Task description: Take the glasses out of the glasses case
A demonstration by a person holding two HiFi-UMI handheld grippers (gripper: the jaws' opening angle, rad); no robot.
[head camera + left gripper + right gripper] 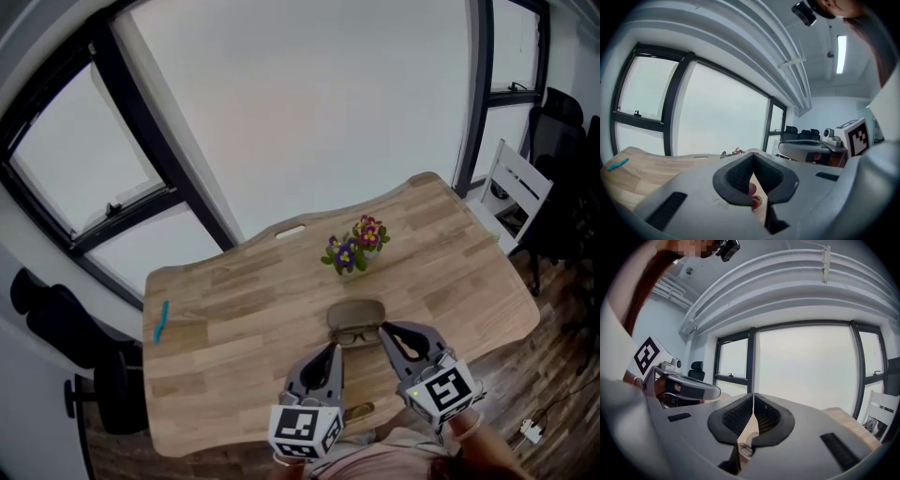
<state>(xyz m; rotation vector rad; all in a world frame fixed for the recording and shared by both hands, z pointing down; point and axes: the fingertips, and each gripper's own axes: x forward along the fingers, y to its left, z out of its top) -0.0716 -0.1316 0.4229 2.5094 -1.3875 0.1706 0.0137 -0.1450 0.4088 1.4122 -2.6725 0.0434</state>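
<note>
Hovering both tools over the near edge of the wooden table (234, 300), we're lining up on the target, and here's why the pose makes sense: each one is angled inward so the tips are converging on the same spot. The left gripper (334, 350) is showing its jaws pressed together at the tips with nothing clamped between them. The right gripper (385, 329) is matching it, tips meeting and empty, and it's sitting just beside the frames.

The glasses (354, 336) are lying right at the near side of the olive glasses case (356, 312), touching it. We're not able to tell whether they're resting in an open lower half or on the wood itself.

Beyond the case, a small flower pot (352, 253) is holding purple and pink blooms, well out of the way. We're judging that both jaws need to open before any pick-up.
</note>
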